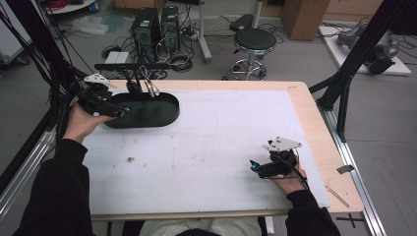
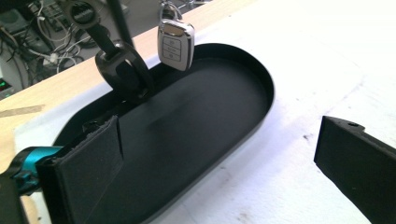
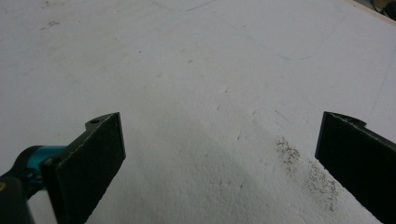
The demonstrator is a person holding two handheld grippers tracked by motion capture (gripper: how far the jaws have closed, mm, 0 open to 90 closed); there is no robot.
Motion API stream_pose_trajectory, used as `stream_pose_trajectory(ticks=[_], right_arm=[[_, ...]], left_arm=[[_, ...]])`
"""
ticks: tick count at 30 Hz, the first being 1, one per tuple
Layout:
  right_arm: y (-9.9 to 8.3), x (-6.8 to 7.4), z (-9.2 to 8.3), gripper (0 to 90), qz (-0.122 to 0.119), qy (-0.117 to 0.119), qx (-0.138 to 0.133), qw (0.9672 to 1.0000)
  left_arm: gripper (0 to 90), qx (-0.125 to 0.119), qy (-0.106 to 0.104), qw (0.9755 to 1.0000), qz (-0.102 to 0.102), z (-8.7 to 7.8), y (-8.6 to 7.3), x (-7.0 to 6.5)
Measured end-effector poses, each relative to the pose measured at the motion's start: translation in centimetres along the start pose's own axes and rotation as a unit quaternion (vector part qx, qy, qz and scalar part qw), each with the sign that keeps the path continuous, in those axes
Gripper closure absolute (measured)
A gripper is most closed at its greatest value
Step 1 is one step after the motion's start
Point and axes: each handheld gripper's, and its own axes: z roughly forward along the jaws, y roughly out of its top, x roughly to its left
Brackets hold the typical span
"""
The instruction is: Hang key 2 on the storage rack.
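Note:
A black oval tray [image 1: 164,114] lies at the table's back left, with a black rack bar [image 1: 130,66] above its far edge. From the rack hang a silver car key fob [image 2: 175,45] and a black key fob [image 2: 125,71], seen in the high view as the silver fob [image 1: 151,87] and the black fob [image 1: 132,86]. My left gripper [image 1: 123,110] is open over the tray's [image 2: 264,88] left end, nothing between its jaws. My right gripper [image 1: 255,166] rests open over bare white foam at the front right, with nothing in it.
A white foam sheet [image 1: 211,142] covers most of the wooden table [image 1: 314,118]. A small dark speck [image 1: 131,159] lies on the foam at the front left. Behind the table stand a stool [image 1: 253,42], computer towers [image 1: 156,27] and cables on the floor.

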Motion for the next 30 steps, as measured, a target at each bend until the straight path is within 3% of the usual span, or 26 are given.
stream_pose_trajectory(ticks=[12, 19, 30], right_arm=[[0.0, -0.1, -0.3, 0.7, 0.004, 0.0, -0.004, 1.0], [-0.1, -0.1, -0.7, 0.7, 0.007, 0.0, -0.007, 0.9999], [-0.1, 0.0, -1.6, 0.7, 0.011, 0.016, -0.02, 0.9996]], left_arm=[[1.7, -0.015, 0.002, 0.9999, 0.006, -0.7, -2.7, -1.0], [1.7, -0.016, -0.008, 0.9997, 0.017, -1.5, -4.9, -1.3], [1.7, -0.033, -0.019, 0.9988, 0.031, -2.7, -6.9, -2.5]])
